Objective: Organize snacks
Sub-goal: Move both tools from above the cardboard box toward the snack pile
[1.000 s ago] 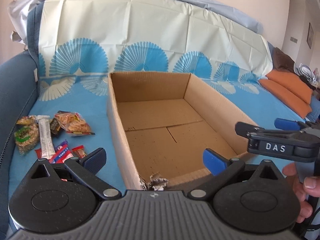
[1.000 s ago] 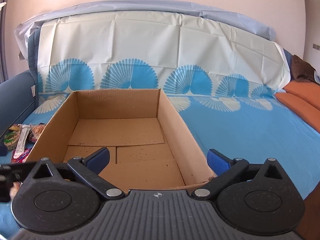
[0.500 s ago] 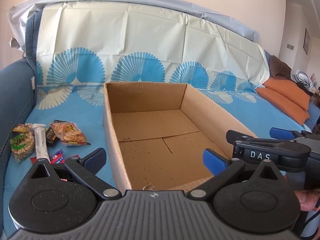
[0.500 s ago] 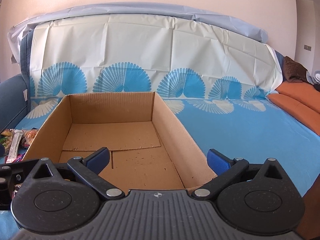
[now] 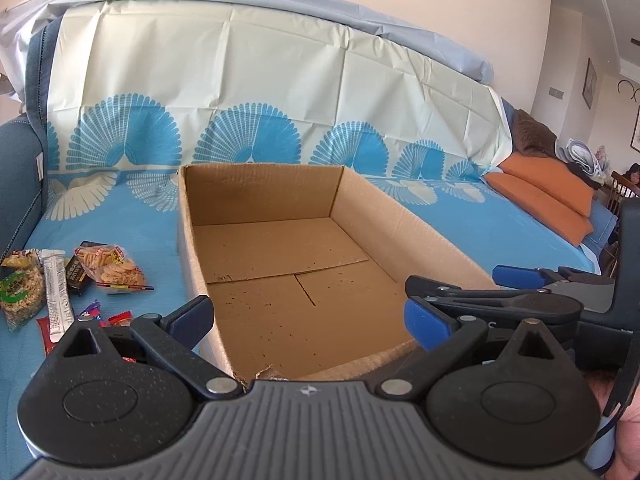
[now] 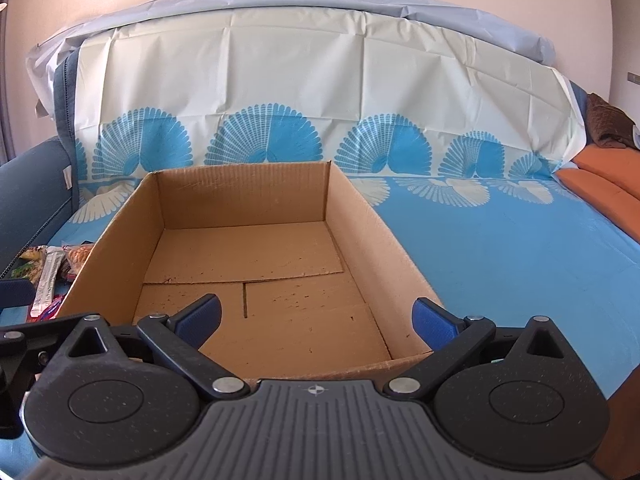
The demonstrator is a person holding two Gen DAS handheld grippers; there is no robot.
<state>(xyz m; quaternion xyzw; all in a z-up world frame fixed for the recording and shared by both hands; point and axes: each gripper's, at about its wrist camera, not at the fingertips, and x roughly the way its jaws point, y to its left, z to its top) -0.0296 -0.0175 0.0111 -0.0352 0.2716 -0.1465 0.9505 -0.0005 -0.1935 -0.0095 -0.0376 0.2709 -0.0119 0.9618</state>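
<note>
From the left wrist, I am holding the left tool (image 5: 307, 318) spread wide and empty before the cardboard box (image 5: 404, 220); snack packets (image 5: 110, 268) are lying to its left, the right tool (image 5: 516, 280) crossing its right.

From the right wrist, the right tool (image 6: 318, 318) is gaping empty, the box wall hiding most snacks (image 6: 48, 276) at far left.

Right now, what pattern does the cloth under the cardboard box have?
Blue with white and blue fan shapes on the cloth, best seen in the right wrist view.
</note>
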